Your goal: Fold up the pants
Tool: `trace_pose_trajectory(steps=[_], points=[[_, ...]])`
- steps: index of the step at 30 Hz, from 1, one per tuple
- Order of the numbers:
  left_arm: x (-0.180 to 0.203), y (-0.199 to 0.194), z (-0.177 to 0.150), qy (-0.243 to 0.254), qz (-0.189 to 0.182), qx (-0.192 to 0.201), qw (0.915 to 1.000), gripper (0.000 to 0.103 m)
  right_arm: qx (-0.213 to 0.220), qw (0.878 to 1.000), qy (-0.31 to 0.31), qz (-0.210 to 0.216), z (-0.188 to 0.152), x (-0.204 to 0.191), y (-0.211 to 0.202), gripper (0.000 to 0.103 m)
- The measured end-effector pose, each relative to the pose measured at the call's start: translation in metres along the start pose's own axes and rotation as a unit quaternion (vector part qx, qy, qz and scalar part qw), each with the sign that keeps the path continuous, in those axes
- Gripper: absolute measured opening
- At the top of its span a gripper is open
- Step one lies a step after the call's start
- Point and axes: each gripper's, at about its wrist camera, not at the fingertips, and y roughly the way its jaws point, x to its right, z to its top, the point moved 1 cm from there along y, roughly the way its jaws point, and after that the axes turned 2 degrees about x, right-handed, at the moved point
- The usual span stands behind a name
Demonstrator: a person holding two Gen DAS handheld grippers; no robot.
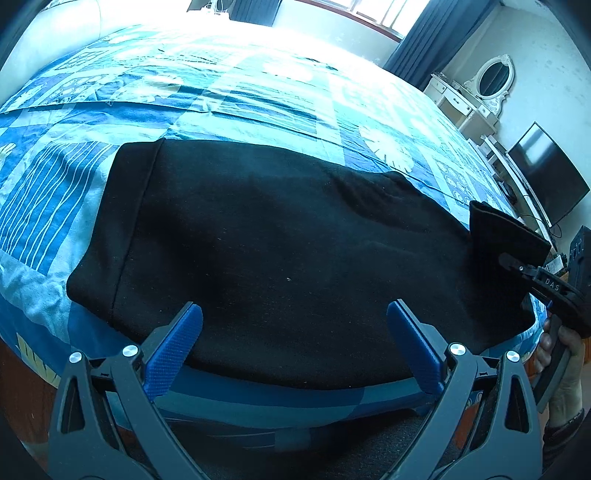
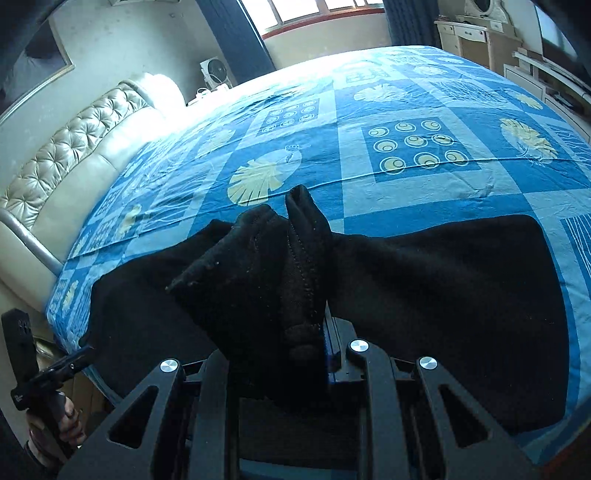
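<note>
Fleece pants (image 2: 443, 295) bunched in right tool (image 2: 317, 332)

Left tongs (image 1: 294, 320) point steeply down, blue fingers (image 1: 176, 341) spread wide, nothing between them. Right tongs (image 2: 314, 295) angle down, clamped on bunched black pants (image 2: 258, 266).

A bedroom in a home is shown. Most of the room is filled by a big bed (image 2: 424, 192) that is covered with a blue patterned sheet. A padded headboard (image 2: 66, 162) is seen at one end of the bed. A white dressing table (image 1: 467, 105) with an oval mirror (image 1: 494, 78) is set by the wall, near a dark TV (image 1: 550, 173). Dark curtains (image 1: 436, 33) are hung beside a bright window (image 2: 317, 11).
</note>
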Motion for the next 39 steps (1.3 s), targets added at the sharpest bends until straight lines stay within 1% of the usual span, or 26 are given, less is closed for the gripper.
trace_pose_trajectory(steps=[4,10,15,18,20,23,26,32,35,36,37,39], points=[[0.0,0.002,0.0,-0.005,-0.002,-0.004,1.0,0.1,-0.01,0.998,-0.049,-0.034,-0.012,-0.018,0.014,0.021],[0.003,0.002,-0.003,0.002,-0.002,-0.005,1.0,0.1,-0.023,0.993,-0.098,-0.061,-0.026,-0.038,0.025,0.021],[0.008,0.003,-0.004,0.012,0.0,-0.004,0.9999,0.1,-0.026,0.99,-0.115,-0.073,-0.031,-0.049,0.029,0.022],[0.008,0.003,-0.005,0.013,0.001,-0.005,0.9999,0.1,-0.027,0.99,-0.112,-0.076,-0.033,-0.053,0.03,0.026],[0.008,0.003,-0.005,0.012,0.0,-0.005,0.9999,0.1,-0.027,0.992,-0.107,-0.069,-0.035,-0.056,0.03,0.031],[0.009,0.003,-0.005,0.011,0.0,-0.006,0.9999,0.1,-0.026,0.992,-0.103,-0.065,-0.037,-0.058,0.03,0.035],[0.009,0.003,-0.006,0.011,0.0,-0.006,0.9999,0.1,-0.025,0.993,-0.101,-0.061,-0.039,-0.062,0.028,0.038],[0.011,0.004,-0.007,0.014,-0.002,-0.008,0.9999,0.1,-0.022,0.995,-0.089,-0.039,-0.042,-0.069,0.023,0.044],[0.011,0.004,-0.007,0.014,-0.002,-0.009,0.9999,0.1,-0.021,0.996,-0.081,-0.017,-0.045,-0.073,0.021,0.046],[0.011,0.004,-0.007,0.014,-0.002,-0.009,0.9999,0.1,-0.027,0.997,-0.075,0.006,-0.046,-0.076,0.021,0.046],[0.011,0.005,-0.007,0.014,-0.002,-0.009,0.9999,0.1,-0.031,0.997,-0.071,0.02,-0.047,-0.079,0.021,0.046],[0.012,0.005,-0.007,0.014,-0.002,-0.009,0.9999,0.1,-0.035,0.996,-0.082,0.019,-0.051,-0.089,0.022,0.048]])
